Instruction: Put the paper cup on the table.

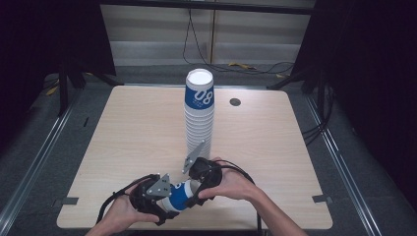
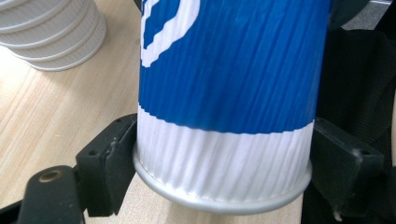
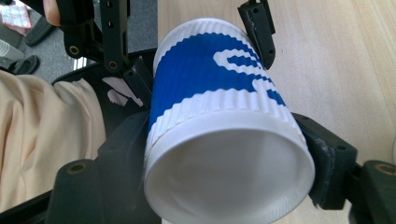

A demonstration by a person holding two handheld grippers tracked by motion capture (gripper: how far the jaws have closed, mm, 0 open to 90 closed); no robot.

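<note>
- Near the front edge of the wooden surface (image 1: 128,137), I am holding one blue-and-white paper cup (image 1: 183,194) on its side between my two tools.
- My left tool (image 1: 169,202) is clamping the cup near its rolled rim — in the left gripper view the two black jaws are pressing on either side of the white band just above that rim (image 2: 219,205).
- My right tool (image 1: 199,189) is gripping the other end of the same cup, its jaws squeezing the ribbed wall just beside the flat white base (image 3: 229,182) that is facing the camera in the right gripper view.
- My left hand (image 1: 118,214) and right hand (image 1: 236,186) are coming in from the bottom of the high view, each wrapped around its tool, with black cables trailing back toward me.
- Behind the held cup, a tall stack of cups (image 1: 199,115) is standing upright around the middle of the surface, its top cup open upward and showing a white inside.
- The bottom rims of that stack (image 2: 51,32) are showing at the upper left of the left gripper view, close to the held cup but apart from it.
- A small dark round disc (image 1: 235,102) is lying on the surface to the right of the stack — near the far edge.
</note>
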